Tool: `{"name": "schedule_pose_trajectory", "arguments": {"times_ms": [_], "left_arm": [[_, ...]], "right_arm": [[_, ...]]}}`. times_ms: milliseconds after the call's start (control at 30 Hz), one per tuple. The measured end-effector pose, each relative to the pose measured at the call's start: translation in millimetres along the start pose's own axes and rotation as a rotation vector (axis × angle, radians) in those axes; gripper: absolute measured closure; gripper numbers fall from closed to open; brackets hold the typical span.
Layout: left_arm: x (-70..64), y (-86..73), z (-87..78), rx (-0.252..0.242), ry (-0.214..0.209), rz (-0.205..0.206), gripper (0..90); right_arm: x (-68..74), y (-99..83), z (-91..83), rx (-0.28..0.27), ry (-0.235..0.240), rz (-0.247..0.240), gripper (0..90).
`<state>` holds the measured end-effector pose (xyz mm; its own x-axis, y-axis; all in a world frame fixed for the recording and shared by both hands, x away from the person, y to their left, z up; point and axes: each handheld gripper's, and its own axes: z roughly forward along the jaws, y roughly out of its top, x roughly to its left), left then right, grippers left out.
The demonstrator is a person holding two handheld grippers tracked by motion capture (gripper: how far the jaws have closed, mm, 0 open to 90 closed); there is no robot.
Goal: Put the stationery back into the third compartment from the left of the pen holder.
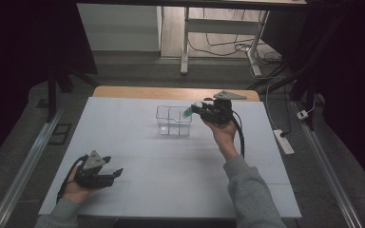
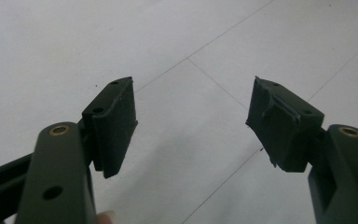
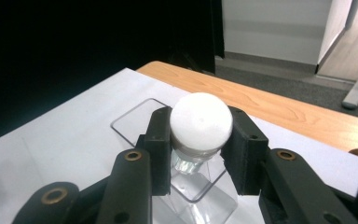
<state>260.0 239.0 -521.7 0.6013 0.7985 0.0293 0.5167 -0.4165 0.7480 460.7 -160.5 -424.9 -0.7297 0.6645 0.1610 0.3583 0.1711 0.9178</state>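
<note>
Clear plastic organizer (image 1: 173, 120) sits just below the right gripper (image 3: 200, 140), whose jaws clench a white-capped bottle (image 3: 200, 123) over it, so a tilted release could snag a divider, while the left gripper (image 2: 191, 121) idles, released, well apart.

White-capped, green-bodied bottle (image 1: 188, 111), black claw (image 1: 197, 109), clear box (image 1: 173, 120) — white table (image 1: 171, 185), wood-brown edge.

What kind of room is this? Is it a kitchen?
Probably not a kitchen: it looks like a lab or workshop set up for recording. A white table stands among dark curtains, cables and a power strip lie on the floor, and a bare desk frame stands behind.
</note>
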Motion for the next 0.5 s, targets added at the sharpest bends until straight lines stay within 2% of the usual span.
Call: {"name": "schedule_pose_trajectory", "arguments": {"times_ms": [100, 200, 233, 300, 500], "left_arm": [[1.1, -0.4, 0.7, 0.003, 0.002, -0.001, 31.8], [1.9, -0.9, 0.6, 0.001, 0.004, -0.005, 31.8], [2.2, -1.1, 0.2, 0.001, 0.006, -0.004, 31.8], [2.9, -1.4, -0.1, -0.002, 0.01, -0.006, 31.8], [3.0, -1.4, 0.0, -0.003, 0.011, -0.006, 31.8]], "right_arm": [[-2.1, -3.7, 8.5, 0.021, -0.011, 0.006, 64.2], [-1.9, -7.2, 15.0, 0.038, -0.001, 0.001, 63.2], [-1.4, -8.0, 15.6, 0.036, 0.012, 0.007, 60.0], [-0.8, -8.0, 14.7, 0.027, 0.035, 0.025, 53.9], [3.4, -9.3, 1.9, 0.02, 0.049, 0.011, 50.3]]}}
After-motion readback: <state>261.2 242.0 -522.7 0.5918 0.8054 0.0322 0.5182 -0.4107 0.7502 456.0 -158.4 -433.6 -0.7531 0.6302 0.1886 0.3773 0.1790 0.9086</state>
